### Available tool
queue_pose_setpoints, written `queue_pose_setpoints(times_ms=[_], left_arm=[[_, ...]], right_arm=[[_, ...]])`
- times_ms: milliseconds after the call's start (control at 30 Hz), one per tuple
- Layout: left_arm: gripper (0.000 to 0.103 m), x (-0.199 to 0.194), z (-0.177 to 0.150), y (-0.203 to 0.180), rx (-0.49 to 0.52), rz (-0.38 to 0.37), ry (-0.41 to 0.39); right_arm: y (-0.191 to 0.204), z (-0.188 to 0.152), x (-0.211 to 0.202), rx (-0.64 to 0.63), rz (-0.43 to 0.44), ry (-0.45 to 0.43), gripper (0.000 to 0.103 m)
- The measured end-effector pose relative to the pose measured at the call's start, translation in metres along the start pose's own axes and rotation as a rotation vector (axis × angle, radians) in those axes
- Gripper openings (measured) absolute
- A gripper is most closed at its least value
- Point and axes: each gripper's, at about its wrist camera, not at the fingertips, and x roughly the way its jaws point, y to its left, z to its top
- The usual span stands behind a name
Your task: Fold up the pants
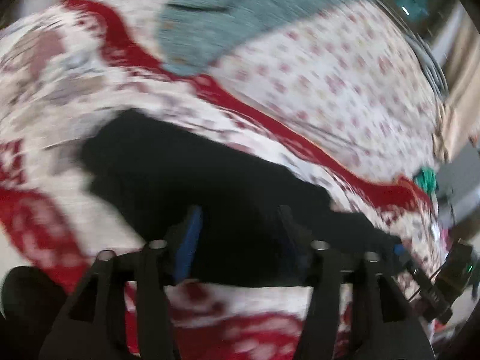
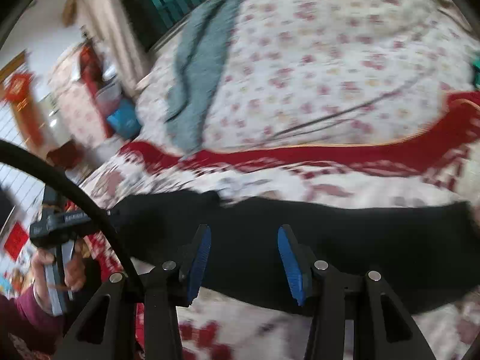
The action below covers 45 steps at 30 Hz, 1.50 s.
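Black pants lie flat on a red and white patterned bedspread. In the right wrist view the pants stretch as a long dark band across the bed. My left gripper is open, its jaws held apart just above the black cloth with nothing between them. My right gripper is open over the pants, blue pads showing, empty. The left gripper and the hand holding it show at the left of the right wrist view. Both views are motion-blurred.
A grey-blue garment lies further back on a floral sheet; it also shows in the right wrist view. A teal item lies at the bed's right edge. A black cable arcs across the right wrist view. Room furniture stands beyond the bed.
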Motion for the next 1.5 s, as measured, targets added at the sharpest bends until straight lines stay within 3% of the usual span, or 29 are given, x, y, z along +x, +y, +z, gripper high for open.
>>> queue_pose_setpoints(times_ms=[67, 233, 400, 567, 700, 867, 1000, 1167, 1333, 1433, 1467, 1500], left_arm=[[0.061, -0.015, 0.002, 0.031, -0.069, 0.019, -0.025], [0.061, -0.025, -0.002, 0.067, -0.121, 0.055, -0.024], [0.061, -0.016, -0.005, 0.071, -0.129, 0.053, -0.004], [0.061, -0.004, -0.004, 0.074, -0.136, 0.081, 0.004], [0.061, 0.003, -0.005, 0.078, -0.132, 0.069, 0.016], [0.061, 0.012, -0.001, 0.083, -0.141, 0.063, 0.014], [0.061, 0.015, -0.001, 0.083, -0.118, 0.041, 0.021], [0.061, 0.008, -0.002, 0.088, -0.084, 0.015, 0.039], [0.061, 0.007, -0.001, 0.090, -0.085, 0.017, 0.068], [0.061, 0.008, -0.002, 0.089, -0.069, 0.024, 0.072], [0.061, 0.007, -0.002, 0.088, -0.064, 0.021, 0.074], [0.061, 0.007, -0.002, 0.087, -0.060, 0.020, 0.076]], right_arm=[[0.016, 0.001, 0.022, -0.011, 0.062, 0.036, 0.050], [0.052, 0.001, 0.067, -0.027, 0.168, 0.099, 0.050], [0.082, 0.000, 0.090, -0.103, 0.154, 0.133, 0.050], [0.081, -0.005, 0.094, -0.122, 0.143, 0.156, 0.051], [0.099, -0.006, 0.106, -0.167, 0.191, 0.171, 0.052], [0.147, -0.007, 0.133, -0.318, 0.246, 0.182, 0.054], [0.178, -0.005, 0.155, -0.460, 0.215, 0.198, 0.054], [0.189, 0.012, 0.169, -0.517, 0.273, 0.225, 0.054], [0.204, -0.014, 0.200, -0.626, 0.279, 0.298, 0.054], [0.203, -0.022, 0.213, -0.682, 0.239, 0.281, 0.032], [0.199, -0.018, 0.214, -0.662, 0.245, 0.273, 0.021], [0.192, -0.010, 0.214, -0.609, 0.256, 0.271, 0.017]])
